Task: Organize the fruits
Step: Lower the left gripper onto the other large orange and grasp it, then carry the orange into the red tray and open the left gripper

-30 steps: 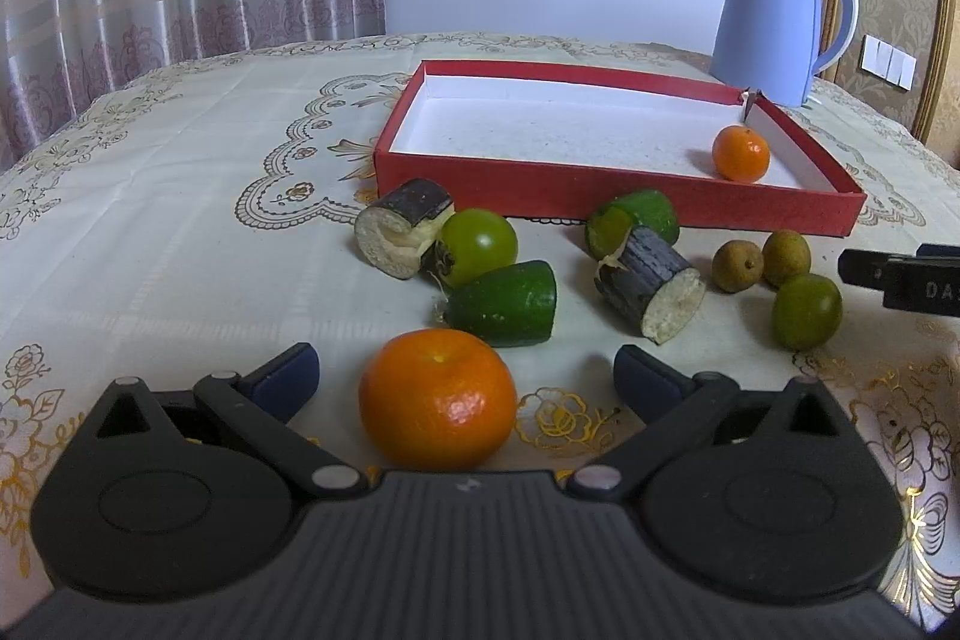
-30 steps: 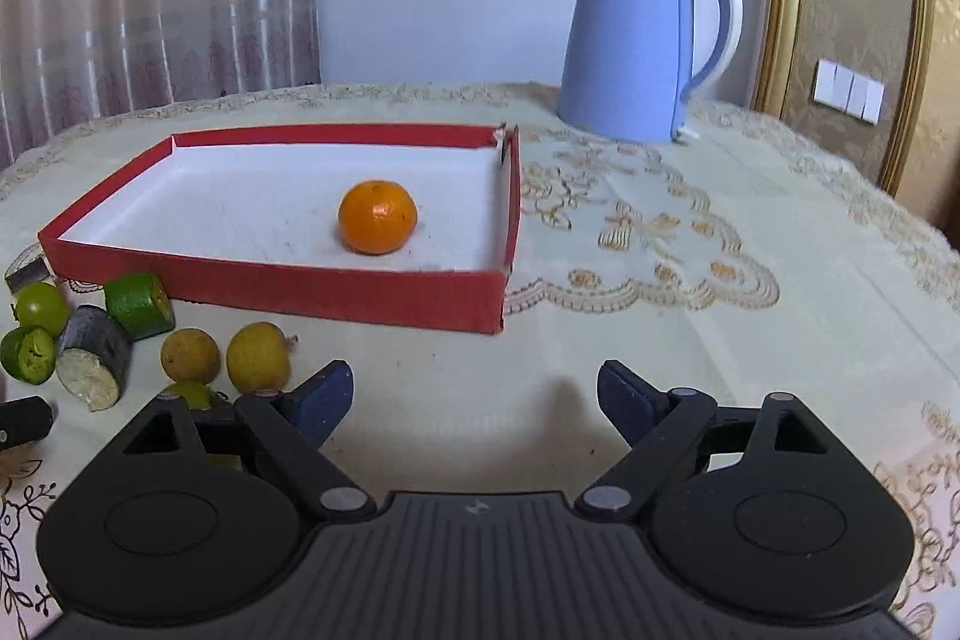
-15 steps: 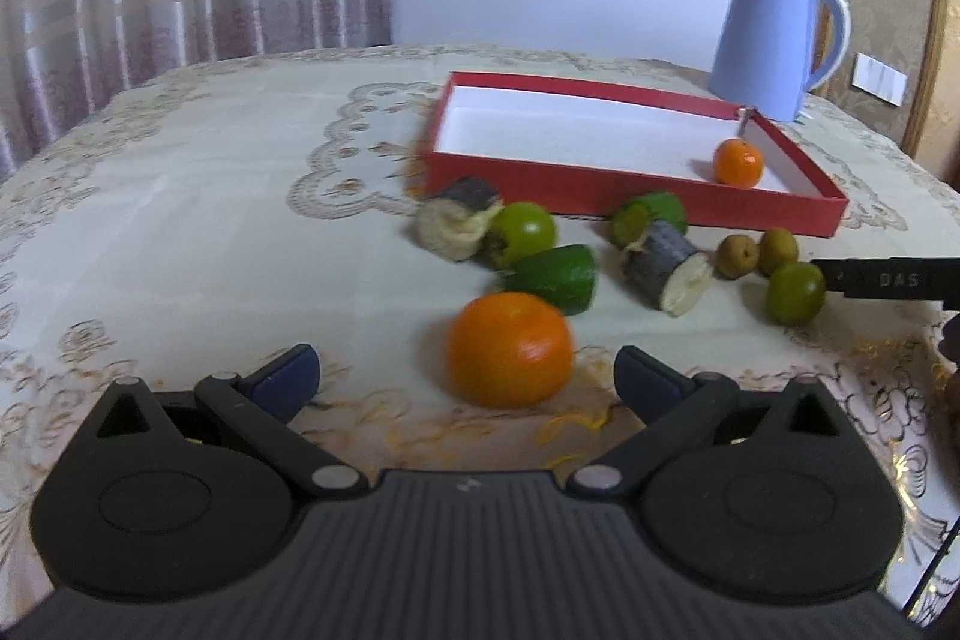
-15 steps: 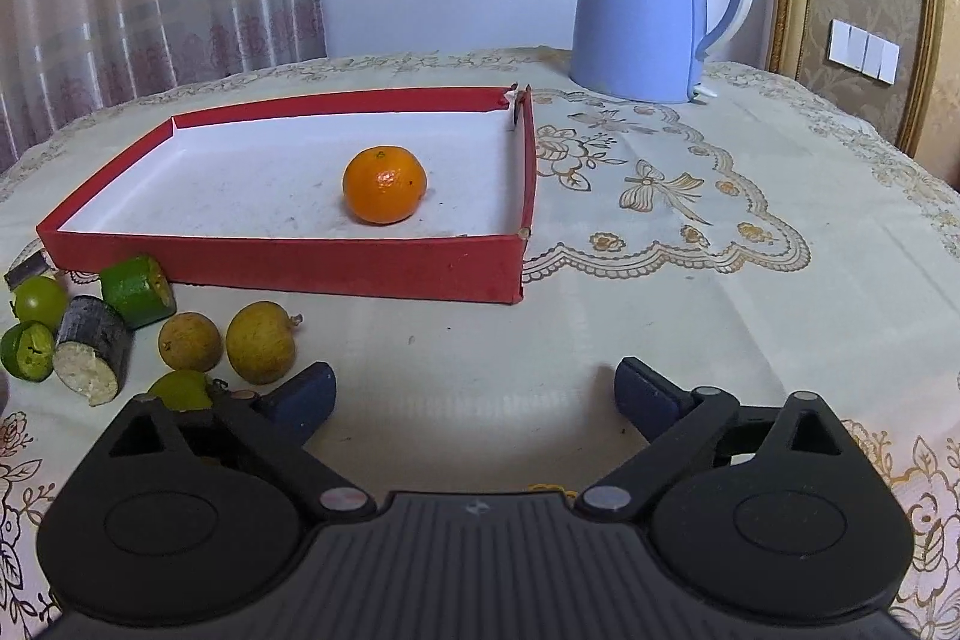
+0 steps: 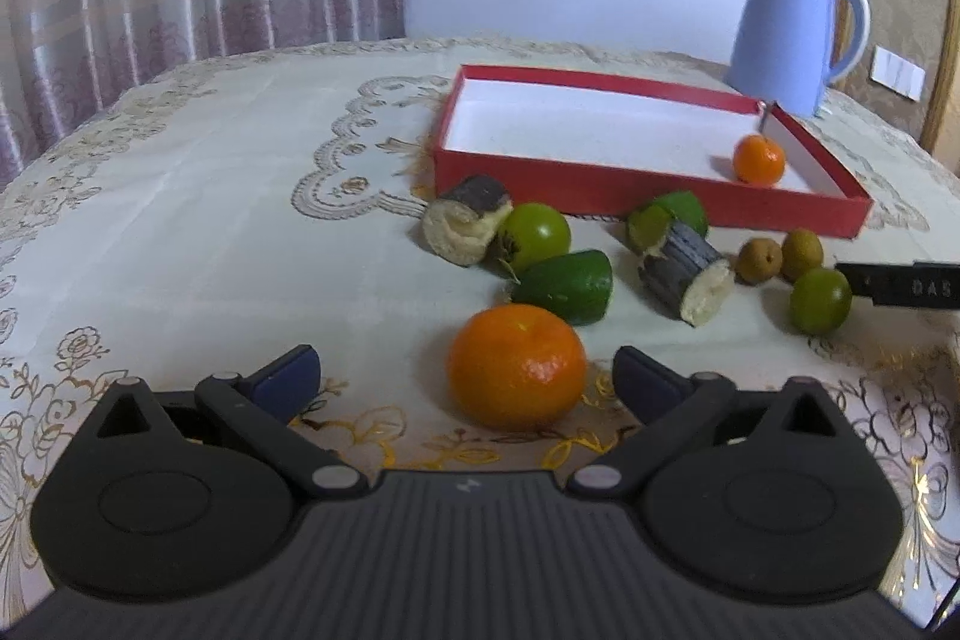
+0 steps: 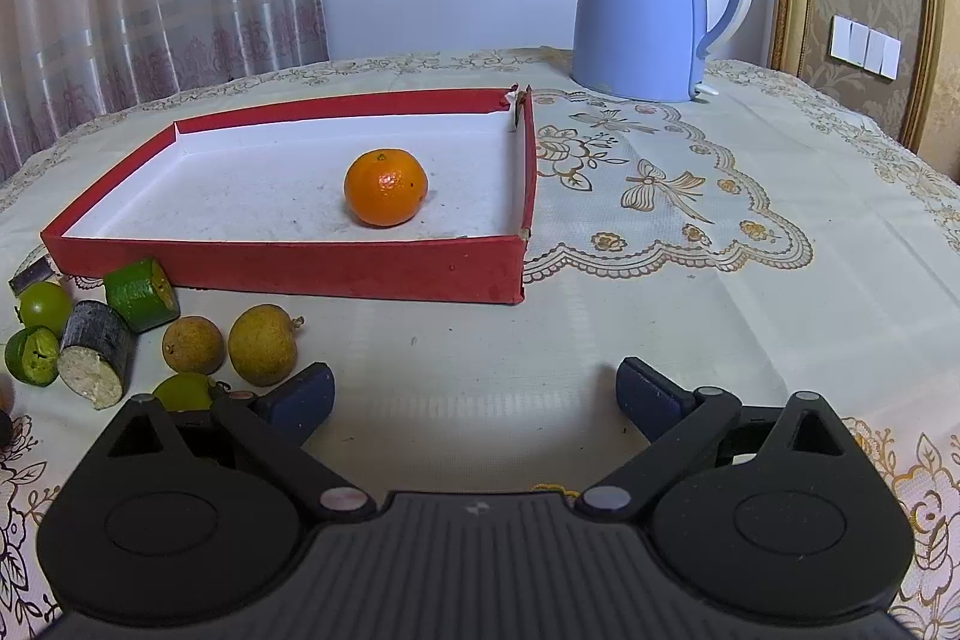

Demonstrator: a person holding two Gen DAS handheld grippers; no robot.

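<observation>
Orange (image 5: 517, 367) sits on the cloth between our left gripper's (image 5: 467, 376) spread jaws, which have just narrowed slightly and are not touching it. Our right gripper (image 6: 474, 391) gapes over bare cloth. Farther off, another orange (image 6: 385, 188) lies in the red tray (image 6: 336, 268).

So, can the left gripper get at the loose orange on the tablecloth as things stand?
Probably yes: the left gripper is open, the orange sits between its fingers with nothing in front, nearer the right one.
</observation>
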